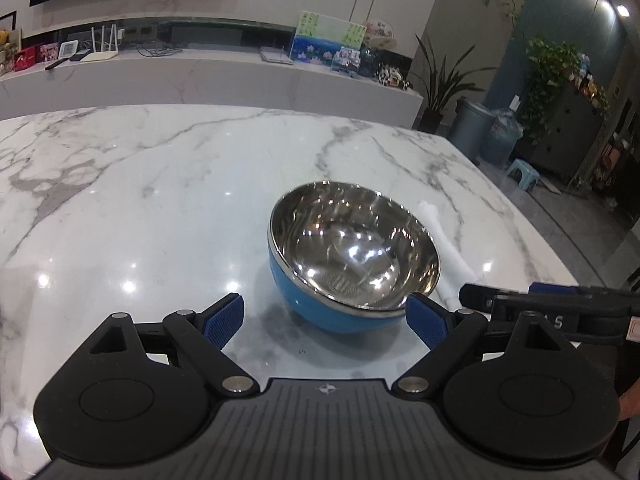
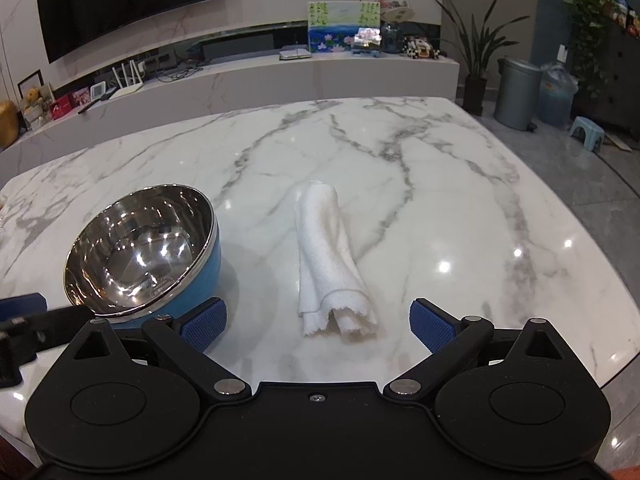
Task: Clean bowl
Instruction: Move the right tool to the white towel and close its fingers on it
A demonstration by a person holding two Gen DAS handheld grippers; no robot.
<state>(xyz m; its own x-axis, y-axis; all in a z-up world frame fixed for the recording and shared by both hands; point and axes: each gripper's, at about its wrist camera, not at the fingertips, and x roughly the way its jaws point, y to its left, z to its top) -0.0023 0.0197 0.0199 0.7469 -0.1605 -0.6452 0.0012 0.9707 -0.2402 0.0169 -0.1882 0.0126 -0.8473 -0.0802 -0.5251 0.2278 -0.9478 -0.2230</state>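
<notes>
A bowl (image 1: pixel 352 252), steel inside and blue outside, stands upright on the marble table (image 1: pixel 160 184). My left gripper (image 1: pixel 325 318) is open, its blue pads just short of the bowl's near side, the right pad close to the rim. A rolled white cloth (image 2: pixel 334 260) lies on the table right of the bowl (image 2: pixel 140 248). My right gripper (image 2: pixel 318 322) is open, its pads either side of the cloth's near end without touching it. A strip of the cloth (image 1: pixel 444 240) shows behind the bowl in the left wrist view. The right gripper's body (image 1: pixel 552 312) shows at that view's right.
The table's right edge (image 2: pixel 592 280) curves away to a grey floor. Beyond the table stands a long white counter (image 2: pixel 280 76) with a router, a painting and small items. A bin (image 2: pixel 516 92), a water bottle and plants stand at the far right.
</notes>
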